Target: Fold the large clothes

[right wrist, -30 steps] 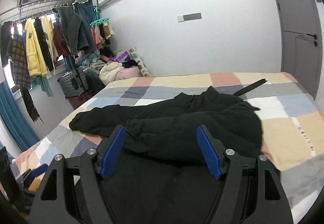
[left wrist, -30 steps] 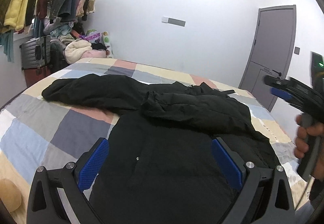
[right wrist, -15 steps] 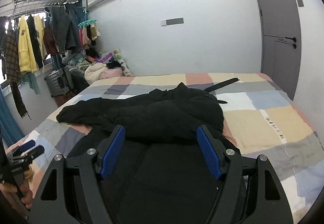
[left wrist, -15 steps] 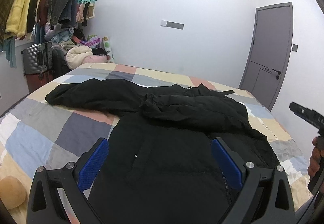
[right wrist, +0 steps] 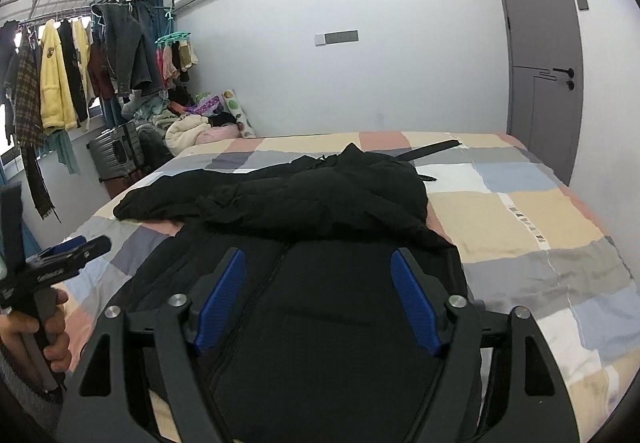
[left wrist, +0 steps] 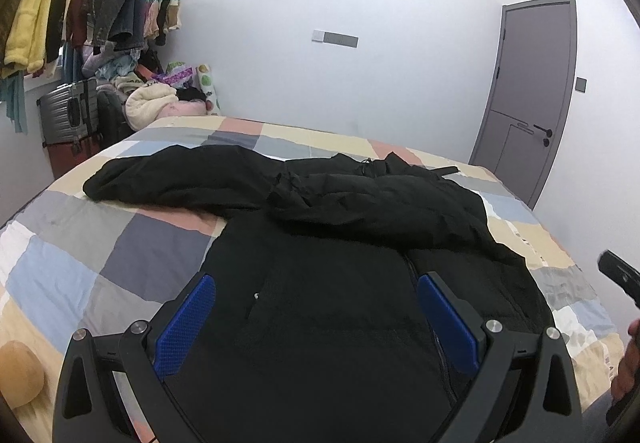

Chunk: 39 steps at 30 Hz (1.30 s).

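Black coat (left wrist: pixel 344 283) below both tongs (spread)

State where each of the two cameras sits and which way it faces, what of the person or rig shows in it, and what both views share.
Left wrist: sits on the left gripper, jaws open, above the black coat's near end, looking along the bed toward the door; the right hand shows at the edge.
Right wrist: sits on the right gripper, jaws open, facing likewise; the left hand shows.
Shared: coat, bed, door, clothes rack.
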### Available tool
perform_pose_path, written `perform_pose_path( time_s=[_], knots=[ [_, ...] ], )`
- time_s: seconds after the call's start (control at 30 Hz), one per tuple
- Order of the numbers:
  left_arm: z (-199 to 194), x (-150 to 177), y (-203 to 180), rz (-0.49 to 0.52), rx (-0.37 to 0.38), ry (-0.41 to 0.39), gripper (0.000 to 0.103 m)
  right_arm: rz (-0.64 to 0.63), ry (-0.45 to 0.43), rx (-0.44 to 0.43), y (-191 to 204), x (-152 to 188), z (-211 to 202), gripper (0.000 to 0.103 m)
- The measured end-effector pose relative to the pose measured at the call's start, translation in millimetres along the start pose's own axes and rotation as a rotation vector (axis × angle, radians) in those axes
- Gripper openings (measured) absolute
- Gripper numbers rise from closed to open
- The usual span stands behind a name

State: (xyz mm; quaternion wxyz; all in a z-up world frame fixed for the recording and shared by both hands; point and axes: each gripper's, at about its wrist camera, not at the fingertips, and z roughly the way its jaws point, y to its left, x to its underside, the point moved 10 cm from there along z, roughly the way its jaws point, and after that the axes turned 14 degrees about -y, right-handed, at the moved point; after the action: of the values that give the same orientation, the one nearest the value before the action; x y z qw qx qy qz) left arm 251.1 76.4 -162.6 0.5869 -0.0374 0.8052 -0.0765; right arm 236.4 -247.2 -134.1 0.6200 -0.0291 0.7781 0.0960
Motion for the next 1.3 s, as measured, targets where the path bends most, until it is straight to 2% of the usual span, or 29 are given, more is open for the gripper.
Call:
perform_pose_path(
  time_s=[0.17, 0.27, 0.37, 0.43, 0.53, 0.67, 0.83, 1.03, 1.17, 1.3],
  knots=[
    [1.4, 2.7, -3.0, -0.001, 0.007, 0.007, 0.102, -0.019, -0.004, 0.020, 2.0, 14.1, -21.7, 0.081],
    [1.7, 1.7, -2.7, -0.012, 0.006, 0.007, 0.102, -0.025, -0.007, 0.027, 2.2, 18.0, -26.7, 0.085],
    [2.9, -1.6, 0.0, -0.020, 0.006, 0.010, 0.102, -0.034, -0.021, 0.046, -0.6, 17.4, -25.1, 0.093],
    [5.5, -3.1, 3.1, -0.016, 0.000, 0.020, 0.102, -0.033, -0.022, 0.056, -3.0, 19.6, -23.2, 0.103],
    [12.8, -12.2, 11.4, -0.017, -0.016, 0.036, 0.102, -0.030, -0.022, 0.050, -4.0, 22.9, -21.7, 0.103],
    [26.4, -43.1, 37.9, -0.038, -0.041, 0.041, 0.102, -0.011, -0.012, 0.055, -8.7, 28.3, -18.3, 0.103],
    [47.8, -85.4, 101.4, -0.086, -0.074, 0.045, 0.102, 0.004, 0.021, 0.068, -15.2, 38.0, -8.8, 0.103],
    [102.9, -121.7, 217.5, -0.228, -0.125, 0.061, 0.102, 0.002, 0.016, 0.118, -19.8, 41.9, 1.4, 0.103],
    [144.4, -114.8, 288.7, -0.350, -0.154, 0.082, 0.102, -0.014, 0.035, 0.143, -16.5, 45.9, 13.4, 0.103],
    [190.6, -84.0, 349.6, -0.483, -0.176, 0.115, 0.102, -0.016, 0.072, 0.155, -10.0, 51.6, 32.3, 0.103]
  ],
)
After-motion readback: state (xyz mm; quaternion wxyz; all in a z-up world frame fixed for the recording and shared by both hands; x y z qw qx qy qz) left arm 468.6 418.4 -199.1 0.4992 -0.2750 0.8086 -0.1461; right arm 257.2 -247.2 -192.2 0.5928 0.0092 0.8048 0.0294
